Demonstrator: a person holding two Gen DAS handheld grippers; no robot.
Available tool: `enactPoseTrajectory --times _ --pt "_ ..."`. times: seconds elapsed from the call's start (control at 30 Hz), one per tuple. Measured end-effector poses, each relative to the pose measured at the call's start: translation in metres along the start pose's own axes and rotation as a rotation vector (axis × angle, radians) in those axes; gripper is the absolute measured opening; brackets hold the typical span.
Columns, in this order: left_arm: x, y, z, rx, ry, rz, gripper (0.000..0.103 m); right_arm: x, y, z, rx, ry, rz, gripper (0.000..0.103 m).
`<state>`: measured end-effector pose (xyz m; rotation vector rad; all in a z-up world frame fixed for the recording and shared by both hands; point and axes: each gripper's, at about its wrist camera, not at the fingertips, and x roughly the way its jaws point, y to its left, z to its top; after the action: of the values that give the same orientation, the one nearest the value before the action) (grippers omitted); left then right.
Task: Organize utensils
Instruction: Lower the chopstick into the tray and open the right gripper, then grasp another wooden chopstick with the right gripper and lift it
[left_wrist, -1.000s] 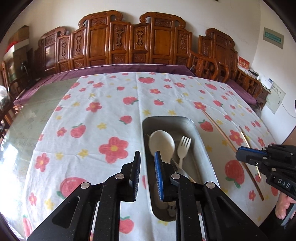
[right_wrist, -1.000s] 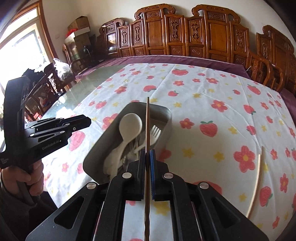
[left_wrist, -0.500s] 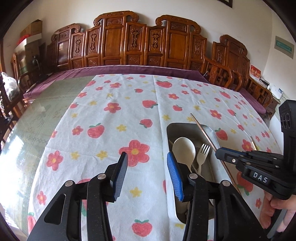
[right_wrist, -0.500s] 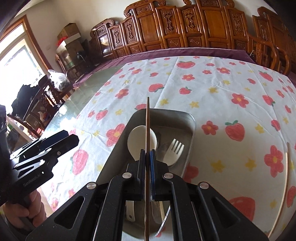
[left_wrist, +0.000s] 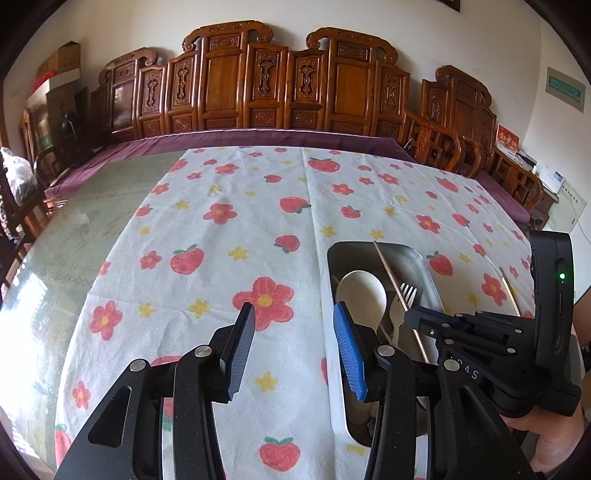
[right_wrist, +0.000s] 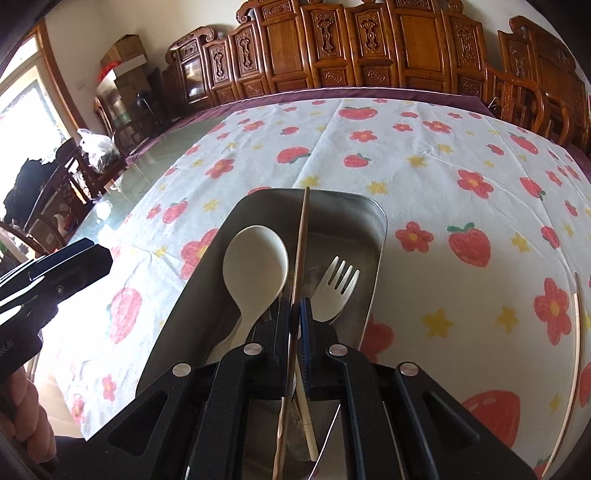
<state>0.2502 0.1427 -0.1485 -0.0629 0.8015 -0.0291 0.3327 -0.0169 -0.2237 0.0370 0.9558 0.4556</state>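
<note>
A: What's different from a second ago?
B: The left gripper (left_wrist: 293, 341) opened its jaws; nothing lies between them, only tablecloth below.
A: And the right gripper (right_wrist: 295, 314)?
B: It came down over the metal tray (right_wrist: 376, 236), and the brown chopstick (right_wrist: 301, 243) pinched in it now reaches across the tray to the far rim.

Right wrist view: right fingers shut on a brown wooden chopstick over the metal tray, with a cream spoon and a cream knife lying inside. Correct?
One thing is off: beside the cream spoon lies a cream fork with visible tines, not a knife. The right wrist view shows it. The rest holds: the right gripper is shut on the brown wooden chopstick over the metal tray.
</note>
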Motion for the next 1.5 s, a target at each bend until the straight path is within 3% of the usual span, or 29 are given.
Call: enactPoseTrajectory --times 0.27,0.53,0.6,0.63,0.8,0.93,1.03,1.5 --pt "-0.001 -0.014 0.001 0.014 -0.005 -0.018 0.042 -0.03 -0.005 -0.003 -0.056 -0.049 0.033 0.009" --pt "-0.007 -0.044 -0.002 0.054 -0.021 -0.066 0.048 -0.095 -0.058 -0.025 -0.104 -0.107 -0.05 0.009" --pt "-0.008 -0.052 -0.004 0.061 -0.022 -0.081 0.056 -0.106 -0.078 -0.034 -0.105 -0.106 -0.085 0.009" --pt "-0.009 -0.057 -0.005 0.067 -0.024 -0.085 0.065 -0.112 -0.09 -0.039 -0.105 -0.104 -0.107 0.009" --pt "-0.01 -0.084 -0.011 0.092 -0.024 -0.116 0.075 -0.128 -0.148 -0.062 -0.064 -0.084 -0.187 0.009" --pt "-0.009 -0.104 -0.017 0.105 -0.02 -0.117 0.084 -0.133 -0.182 -0.077 -0.033 -0.068 -0.225 0.009" --pt "-0.006 -0.115 -0.022 0.11 -0.011 -0.119 0.084 -0.131 -0.2 -0.084 -0.016 -0.055 -0.239 0.016" --pt "-0.004 -0.153 -0.041 0.162 -0.011 -0.092 0.084 -0.096 -0.233 -0.088 0.016 0.035 -0.281 0.016"
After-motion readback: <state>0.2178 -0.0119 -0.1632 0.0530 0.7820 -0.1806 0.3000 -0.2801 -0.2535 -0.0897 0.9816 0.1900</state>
